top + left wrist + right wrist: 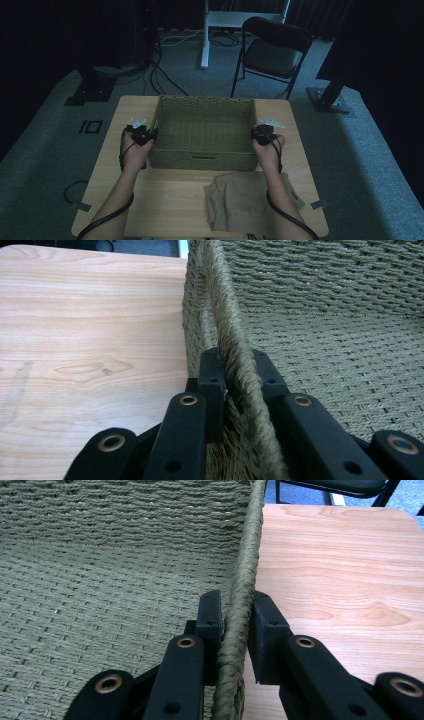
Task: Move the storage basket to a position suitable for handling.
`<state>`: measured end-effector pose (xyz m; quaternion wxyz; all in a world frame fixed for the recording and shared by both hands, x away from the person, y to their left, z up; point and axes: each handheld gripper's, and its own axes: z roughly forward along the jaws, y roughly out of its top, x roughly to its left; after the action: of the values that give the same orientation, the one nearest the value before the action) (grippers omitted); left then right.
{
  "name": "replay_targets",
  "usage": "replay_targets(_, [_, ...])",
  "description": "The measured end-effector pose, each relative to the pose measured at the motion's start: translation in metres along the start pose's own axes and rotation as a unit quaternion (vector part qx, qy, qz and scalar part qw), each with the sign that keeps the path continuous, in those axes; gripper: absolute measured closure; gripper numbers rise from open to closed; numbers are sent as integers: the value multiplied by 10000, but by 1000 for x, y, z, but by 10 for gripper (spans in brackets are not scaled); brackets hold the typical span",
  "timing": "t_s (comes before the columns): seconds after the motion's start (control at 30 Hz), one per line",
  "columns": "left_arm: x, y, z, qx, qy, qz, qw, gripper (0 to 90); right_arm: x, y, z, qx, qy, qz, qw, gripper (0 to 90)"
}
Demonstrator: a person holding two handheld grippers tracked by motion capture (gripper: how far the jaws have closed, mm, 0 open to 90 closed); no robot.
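Looking down from the high view, the woven basket [202,131] sits on the far half of the wooden table [165,200], its long axis running left to right, with the left gripper [146,134] at its left end wall and the right gripper [260,133] at its right end wall, each equally near. A folded tan garment [240,200] lies on the near side, just beside the right forearm.

In the left gripper view, the jaws straddle the basket's rim [235,340], one jaw outside, one inside, pressed against the weave.

In the right gripper view, the jaws pinch the opposite rim [245,580] the same way (the table's bare wood lies outside). Any coming lift or slide likely turns on both ends moving together, along or across that long axis.
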<state>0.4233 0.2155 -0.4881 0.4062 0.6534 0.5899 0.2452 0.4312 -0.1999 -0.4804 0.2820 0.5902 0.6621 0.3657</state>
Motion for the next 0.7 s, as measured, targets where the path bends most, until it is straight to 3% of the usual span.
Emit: replay_targets(0.7, [-48,2,17,49,-130,174,9998,803,-51,-3,-11,18,-42,150,9999,773])
